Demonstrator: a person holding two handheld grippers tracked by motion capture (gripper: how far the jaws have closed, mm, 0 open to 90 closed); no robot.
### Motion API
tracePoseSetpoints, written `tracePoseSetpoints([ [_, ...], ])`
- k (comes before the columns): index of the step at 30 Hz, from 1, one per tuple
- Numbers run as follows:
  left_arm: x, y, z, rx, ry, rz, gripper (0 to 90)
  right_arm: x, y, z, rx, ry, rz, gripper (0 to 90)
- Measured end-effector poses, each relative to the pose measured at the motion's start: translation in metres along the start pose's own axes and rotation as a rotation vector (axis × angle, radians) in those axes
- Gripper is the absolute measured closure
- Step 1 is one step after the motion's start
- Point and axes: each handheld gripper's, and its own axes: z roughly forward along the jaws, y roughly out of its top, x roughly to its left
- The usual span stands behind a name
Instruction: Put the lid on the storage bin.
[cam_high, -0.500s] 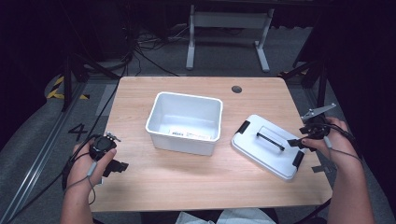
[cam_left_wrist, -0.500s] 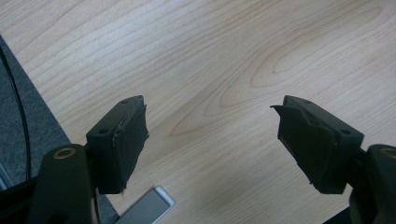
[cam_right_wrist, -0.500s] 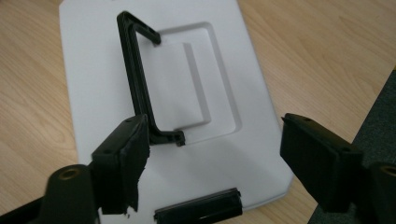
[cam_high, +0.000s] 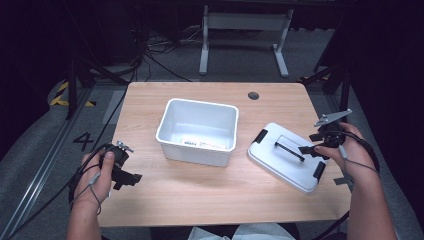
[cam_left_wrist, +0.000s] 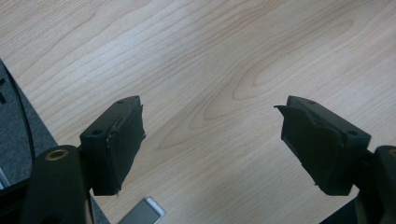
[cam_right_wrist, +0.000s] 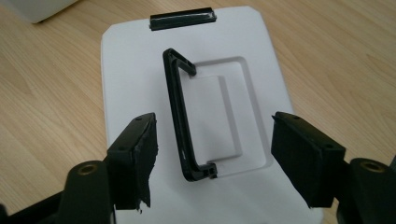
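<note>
Your right gripper (cam_right_wrist: 212, 163) hangs over the near end of the white lid (cam_right_wrist: 140, 56), jaws spread wide, with the raised black handle (cam_right_wrist: 179, 116) standing between them. It looks as if you mean to take that handle: keep it centred, come down until the pads flank the bar, and close across its thin width so the lid lifts level.

In the high view the lid (cam_high: 280, 160) lies flat at centre right of the frame, just right of the open white tub (cam_high: 172, 117). Its long axis runs from upper left to lower right, and the handle follows it.

Your left gripper (cam_left_wrist: 212, 140) is also spread, empty, over bare table (cam_left_wrist: 196, 51).
</note>
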Motion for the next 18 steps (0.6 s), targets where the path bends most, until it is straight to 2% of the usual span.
tracePoseSetpoints([
  [3, -0.001, 0.001, -0.001, -0.001, 0.004, 0.026, 21.2, 0.005, 0.005, 0.006, 0.006, 0.005, -0.018, 32.2],
  [4, -0.003, 0.002, 0.000, -0.006, 0.003, 0.017, 20.9, 0.007, 0.005, 0.007, 0.008, 0.013, -0.018, 31.8],
  [7, -0.005, 0.003, 0.001, -0.007, 0.003, 0.027, 20.9, 0.009, 0.008, 0.015, 0.003, 0.058, -0.031, 31.7],
  [12, -0.007, 0.003, 0.003, 0.001, 0.025, 0.030, 20.9, 0.011, 0.009, 0.026, 0.031, 0.065, -0.041, 31.7],
  [18, -0.007, 0.004, 0.003, -0.006, 0.028, 0.039, 21.0, 0.013, 0.009, 0.043, 0.077, 0.081, -0.056, 30.7],
])
